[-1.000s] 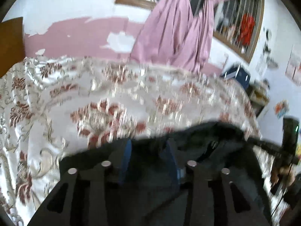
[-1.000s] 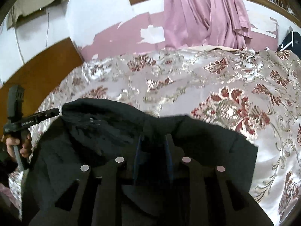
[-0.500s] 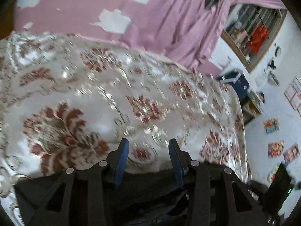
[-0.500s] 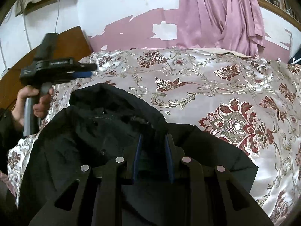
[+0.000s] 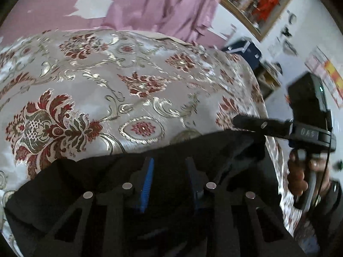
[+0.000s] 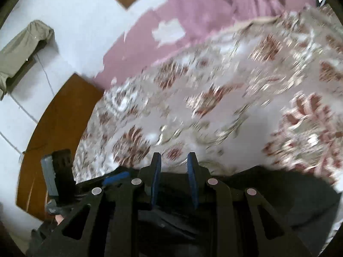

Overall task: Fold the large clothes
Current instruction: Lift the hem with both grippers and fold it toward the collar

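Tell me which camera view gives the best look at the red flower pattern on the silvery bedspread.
The left wrist view. There the silvery satin bedspread with red and gold flower medallions is sharp, each motif and scroll clear, above the black garment. The right wrist view shows the same bedspread only as motion-blurred red and white smears.

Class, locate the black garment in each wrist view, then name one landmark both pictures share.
Left wrist view: black garment fills the bottom, under the gripper fingers.
Right wrist view: black garment along the bottom edge, mostly lower right.
Shared landmark: the floral bedspread beneath it.
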`<act>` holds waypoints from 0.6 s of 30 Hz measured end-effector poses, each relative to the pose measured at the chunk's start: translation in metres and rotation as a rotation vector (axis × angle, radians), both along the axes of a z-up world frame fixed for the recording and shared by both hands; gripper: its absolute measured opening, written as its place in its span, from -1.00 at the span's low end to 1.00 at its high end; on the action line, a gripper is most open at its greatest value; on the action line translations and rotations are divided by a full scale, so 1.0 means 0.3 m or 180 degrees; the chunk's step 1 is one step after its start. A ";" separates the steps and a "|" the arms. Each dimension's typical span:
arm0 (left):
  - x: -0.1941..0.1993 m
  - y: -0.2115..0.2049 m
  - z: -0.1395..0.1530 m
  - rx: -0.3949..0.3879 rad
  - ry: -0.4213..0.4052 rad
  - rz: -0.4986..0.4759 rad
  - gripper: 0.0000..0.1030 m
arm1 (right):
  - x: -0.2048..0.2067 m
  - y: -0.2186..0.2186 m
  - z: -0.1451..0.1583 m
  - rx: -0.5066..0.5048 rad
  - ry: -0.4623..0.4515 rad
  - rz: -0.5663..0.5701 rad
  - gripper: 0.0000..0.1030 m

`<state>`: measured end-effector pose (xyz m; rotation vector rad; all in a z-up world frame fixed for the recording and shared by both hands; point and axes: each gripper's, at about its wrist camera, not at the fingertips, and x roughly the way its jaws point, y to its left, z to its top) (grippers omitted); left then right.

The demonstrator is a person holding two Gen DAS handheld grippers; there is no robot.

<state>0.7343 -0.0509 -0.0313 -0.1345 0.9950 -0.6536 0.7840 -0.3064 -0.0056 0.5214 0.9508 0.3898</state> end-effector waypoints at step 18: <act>-0.158 -0.136 -0.116 0.1047 0.0139 -0.1163 -0.57 | -0.160 0.222 -0.167 -0.1483 0.0657 0.1652 -0.57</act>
